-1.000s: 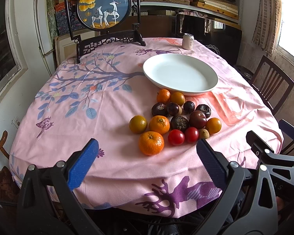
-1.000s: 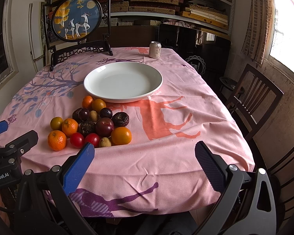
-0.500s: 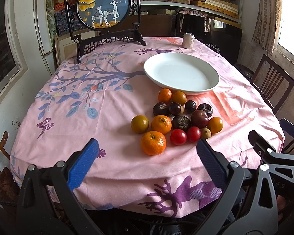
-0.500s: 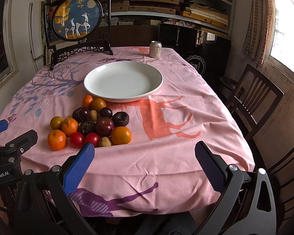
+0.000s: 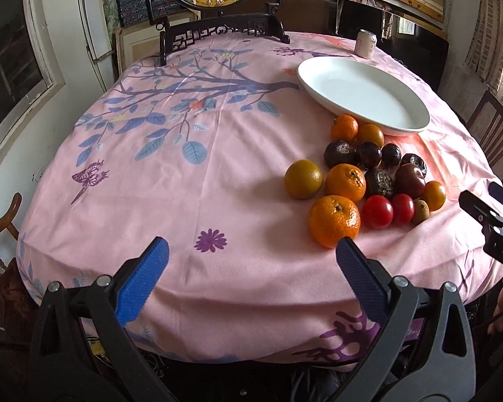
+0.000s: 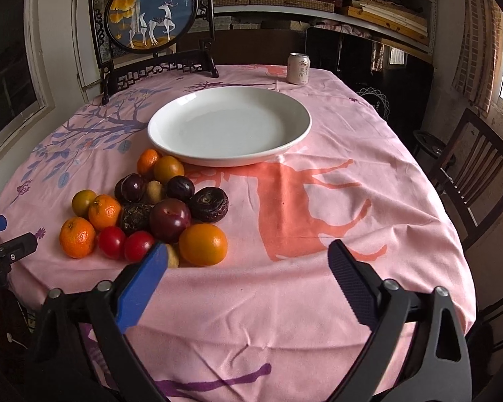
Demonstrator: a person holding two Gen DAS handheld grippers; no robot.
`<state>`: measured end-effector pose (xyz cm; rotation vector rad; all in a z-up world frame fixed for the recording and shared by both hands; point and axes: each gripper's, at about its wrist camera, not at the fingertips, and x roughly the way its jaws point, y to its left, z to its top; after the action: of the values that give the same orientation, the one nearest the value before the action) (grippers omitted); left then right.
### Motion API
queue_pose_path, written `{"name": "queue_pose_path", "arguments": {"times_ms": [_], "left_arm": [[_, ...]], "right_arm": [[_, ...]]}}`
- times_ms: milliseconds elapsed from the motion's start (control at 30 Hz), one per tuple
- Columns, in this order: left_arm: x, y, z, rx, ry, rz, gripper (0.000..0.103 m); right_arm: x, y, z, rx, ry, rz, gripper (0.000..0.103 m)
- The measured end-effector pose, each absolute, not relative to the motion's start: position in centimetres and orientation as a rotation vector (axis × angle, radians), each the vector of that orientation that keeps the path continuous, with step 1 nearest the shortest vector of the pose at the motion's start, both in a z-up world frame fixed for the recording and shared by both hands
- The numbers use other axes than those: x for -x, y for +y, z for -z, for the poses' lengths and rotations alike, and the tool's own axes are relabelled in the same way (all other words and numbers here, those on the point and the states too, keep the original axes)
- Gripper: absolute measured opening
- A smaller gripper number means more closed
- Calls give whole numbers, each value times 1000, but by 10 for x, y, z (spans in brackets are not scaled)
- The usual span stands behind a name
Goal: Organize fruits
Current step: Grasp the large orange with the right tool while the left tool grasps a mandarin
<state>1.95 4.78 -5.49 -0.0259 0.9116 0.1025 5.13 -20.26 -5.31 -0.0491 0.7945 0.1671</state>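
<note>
A cluster of fruit lies on the pink tablecloth: oranges (image 5: 334, 220) (image 6: 203, 244), red tomatoes (image 5: 377, 211) (image 6: 138, 246), a dark plum (image 5: 409, 181) (image 6: 169, 215) and several dark wrinkled fruits. A white empty plate (image 5: 362, 93) (image 6: 229, 125) stands just behind them. My left gripper (image 5: 249, 279) is open and empty above the table's near edge, left of the fruit. My right gripper (image 6: 248, 279) is open and empty, its left finger just in front of the nearest orange.
A drink can (image 6: 298, 68) stands at the table's far edge. A round framed deer picture on a dark stand (image 6: 151, 13) sits at the back left. Wooden chairs (image 6: 476, 174) stand to the right. The other gripper shows at the left edge (image 6: 3, 251).
Both grippers have moved forward over the table's edge, closer to the fruit. The left one has shifted leftward, so the fruit now sits to its right. Jaws remain open.
</note>
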Motion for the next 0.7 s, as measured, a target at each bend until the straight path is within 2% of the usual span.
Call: {"name": "queue_pose_path", "arguments": {"times_ms": [33, 67, 233, 267, 333, 700], "left_arm": [[-22, 47, 58, 28, 924, -99, 101], [-24, 47, 61, 31, 934, -93, 101], [-28, 41, 65, 23, 941, -75, 101], [-29, 39, 65, 23, 938, -68, 101], [-32, 36, 67, 20, 938, -50, 101], [-47, 17, 76, -2, 943, 5, 101]], "right_arm": [[-58, -201, 57, 48, 819, -190, 69], [-63, -200, 62, 43, 844, -209, 61], [-76, -190, 74, 15, 898, -308, 59], [-78, -188, 76, 13, 898, -314, 57], [-83, -188, 78, -24, 889, -349, 41], [-56, -215, 74, -22, 898, -265, 40]]}}
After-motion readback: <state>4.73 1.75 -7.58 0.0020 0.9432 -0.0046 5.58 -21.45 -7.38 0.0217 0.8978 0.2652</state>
